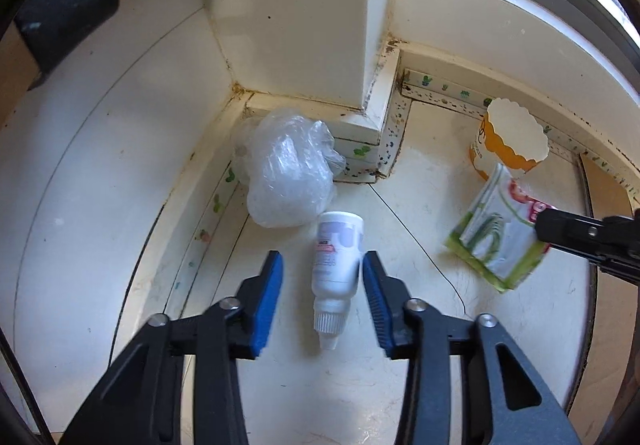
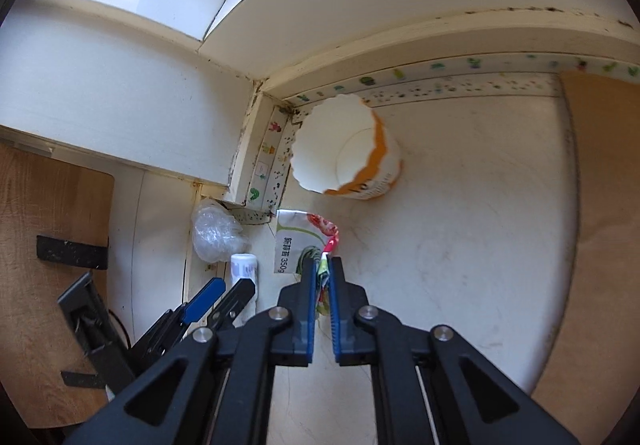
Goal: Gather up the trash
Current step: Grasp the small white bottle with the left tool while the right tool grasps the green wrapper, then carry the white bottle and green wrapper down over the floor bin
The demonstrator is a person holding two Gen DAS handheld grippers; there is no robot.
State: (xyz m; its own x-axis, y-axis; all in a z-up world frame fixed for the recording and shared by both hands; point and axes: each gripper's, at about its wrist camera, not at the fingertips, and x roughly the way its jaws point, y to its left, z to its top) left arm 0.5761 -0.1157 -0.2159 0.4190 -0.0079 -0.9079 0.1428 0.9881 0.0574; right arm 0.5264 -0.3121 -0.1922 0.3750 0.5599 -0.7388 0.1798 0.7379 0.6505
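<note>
Step in hand, by the look of it: two pickups at once, one per gripper.

Left gripper (image 1: 323, 265): jaws apart, straddling white squeeze bottle (image 1: 338, 257). Bottle lying flat on white floor (image 1: 440, 345), nozzle toward camera, base near crumpled clear plastic bag (image 1: 286, 169). Right blue pad (image 1: 376, 293) touching or just off bottle side, left pad clearly off. Not gripped yet.

Right gripper (image 2: 323, 269): jaws closed on edge of green-and-white snack wrapper (image 2: 298, 241). From left wrist view, wrapper (image 1: 498, 237) held by one corner, standing up on edge; cannot tell if fully off floor.

Next move, judged: close left jaws on bottle body, centred, then lift. Round smooth body, likely to roll or squirt out if pinched off-centre. Right side: lift wrapper clear; thin film, only a corner held, may slip.

Containers:
- Orange-and-white paper cup (image 2: 352, 161), scalloped rim, just beyond wrapper, near taped wall edge. Interior visible from right wrist view: appears empty. Tilted toward camera or fisheye effect, cannot tell which.
- No bin or trash bag in either view. Drop-off location unknown.

Remaining on floor: plastic bag in corner against baseboard (image 1: 304, 105), cup.
</note>
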